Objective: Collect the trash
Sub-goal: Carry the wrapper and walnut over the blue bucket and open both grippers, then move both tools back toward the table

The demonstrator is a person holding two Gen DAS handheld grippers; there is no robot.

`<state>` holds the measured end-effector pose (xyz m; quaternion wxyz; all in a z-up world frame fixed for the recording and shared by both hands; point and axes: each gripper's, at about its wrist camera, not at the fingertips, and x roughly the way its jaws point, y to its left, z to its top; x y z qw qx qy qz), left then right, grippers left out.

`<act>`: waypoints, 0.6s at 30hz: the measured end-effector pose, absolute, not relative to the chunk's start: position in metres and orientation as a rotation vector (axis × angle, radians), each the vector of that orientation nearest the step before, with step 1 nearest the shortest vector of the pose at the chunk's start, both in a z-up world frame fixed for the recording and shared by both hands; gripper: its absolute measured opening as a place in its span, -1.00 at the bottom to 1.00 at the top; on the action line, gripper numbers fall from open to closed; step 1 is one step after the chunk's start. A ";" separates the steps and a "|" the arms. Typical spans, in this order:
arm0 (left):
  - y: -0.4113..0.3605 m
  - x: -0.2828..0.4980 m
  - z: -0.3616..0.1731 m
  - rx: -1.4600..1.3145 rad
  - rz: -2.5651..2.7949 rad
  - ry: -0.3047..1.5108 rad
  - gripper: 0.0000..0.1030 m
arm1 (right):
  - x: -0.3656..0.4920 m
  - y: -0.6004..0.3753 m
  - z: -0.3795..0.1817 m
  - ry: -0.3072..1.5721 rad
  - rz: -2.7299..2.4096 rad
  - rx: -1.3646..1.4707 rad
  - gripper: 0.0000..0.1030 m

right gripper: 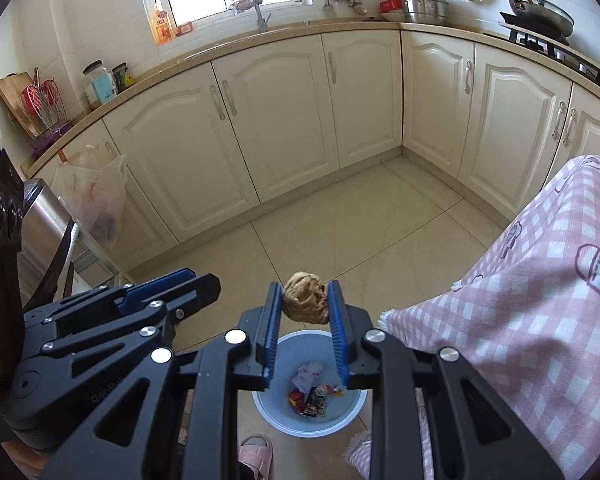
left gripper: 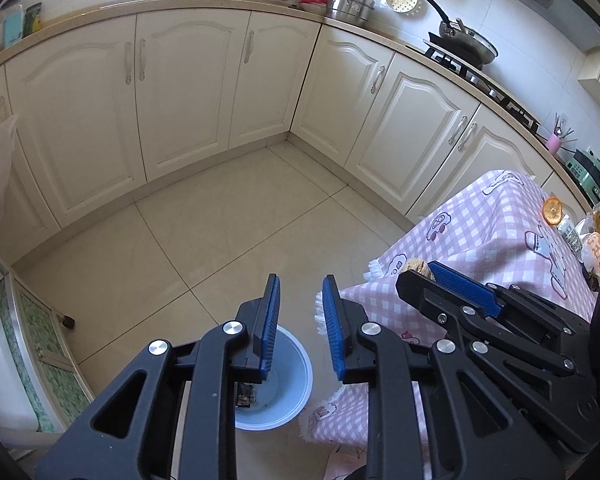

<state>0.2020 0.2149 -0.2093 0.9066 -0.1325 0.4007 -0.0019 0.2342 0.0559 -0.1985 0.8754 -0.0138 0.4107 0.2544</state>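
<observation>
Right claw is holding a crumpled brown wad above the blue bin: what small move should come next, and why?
Probably open the right claw to drop the brown wad. It hangs roughly above the blue bin, which already holds wrappers. The left claw is empty.

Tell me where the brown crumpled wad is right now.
In the right wrist view the wad is pinched in the right gripper, hanging above the blue bin on the floor, left of the pink checked cloth.

Right gripper (right gripper: pixel 305 300) jaws clamped; left gripper (left gripper: pixel 300 292) jaws apart, empty.
</observation>
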 end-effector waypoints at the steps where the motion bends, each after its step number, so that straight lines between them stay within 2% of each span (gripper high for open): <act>1: 0.215 0.202 -0.209 -0.273 -0.003 0.827 -0.59 | 0.234 0.056 -0.199 0.856 0.531 -0.029 -0.55; 18: 0.224 0.198 -0.209 -0.281 0.025 0.825 -0.59 | 0.238 0.070 -0.197 0.846 0.553 -0.017 -0.54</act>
